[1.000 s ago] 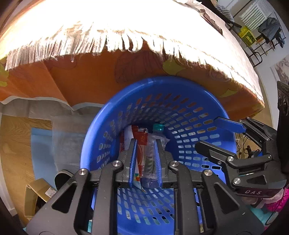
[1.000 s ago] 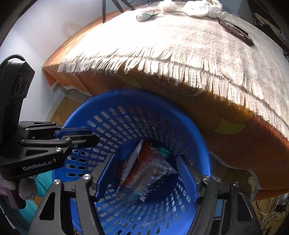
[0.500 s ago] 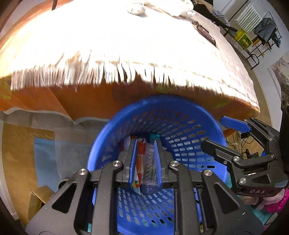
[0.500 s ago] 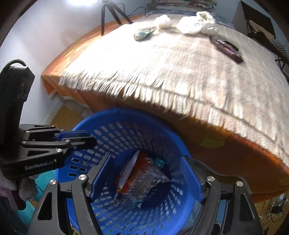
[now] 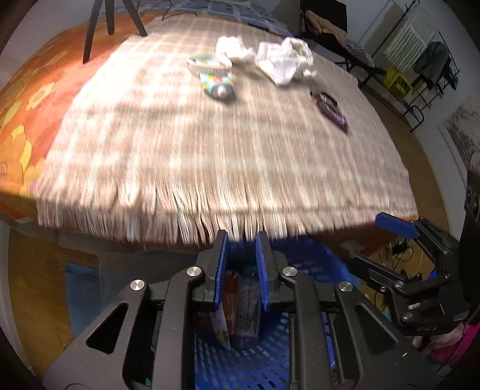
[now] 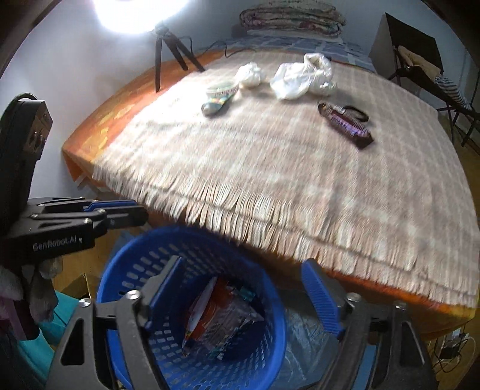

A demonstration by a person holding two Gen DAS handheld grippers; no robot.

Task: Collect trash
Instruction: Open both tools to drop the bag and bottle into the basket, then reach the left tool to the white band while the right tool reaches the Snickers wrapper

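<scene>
A blue perforated basket (image 6: 192,232) stands on the floor against the bed, with wrappers and a plastic bottle (image 6: 222,318) inside. My right gripper (image 6: 241,262) hangs above it, its jaws opening wide with nothing between them. My left gripper (image 5: 241,237) hovers over the same basket (image 5: 330,258), its jaws only narrowly apart and empty. On the fringed beige blanket (image 5: 210,150) lie two crumpled white tissues (image 5: 282,58) (image 5: 232,49), a colourful tube (image 5: 216,81) and a dark wrapper (image 5: 330,111). The right wrist view shows them too: tissues (image 6: 303,75), tube (image 6: 220,96), wrapper (image 6: 345,123).
A black tripod (image 6: 168,45) stands on the bed's far left under a bright lamp. A folded quilt (image 6: 291,15) lies at the bed's head. A chair and a clothes rack (image 5: 432,69) stand on the right. An orange sheet (image 5: 27,99) hangs under the blanket.
Both grippers have risen and tilted up, so the bed top with its trash has come into view and the basket has sunk low. The right jaws have widened; the left are unchanged.
</scene>
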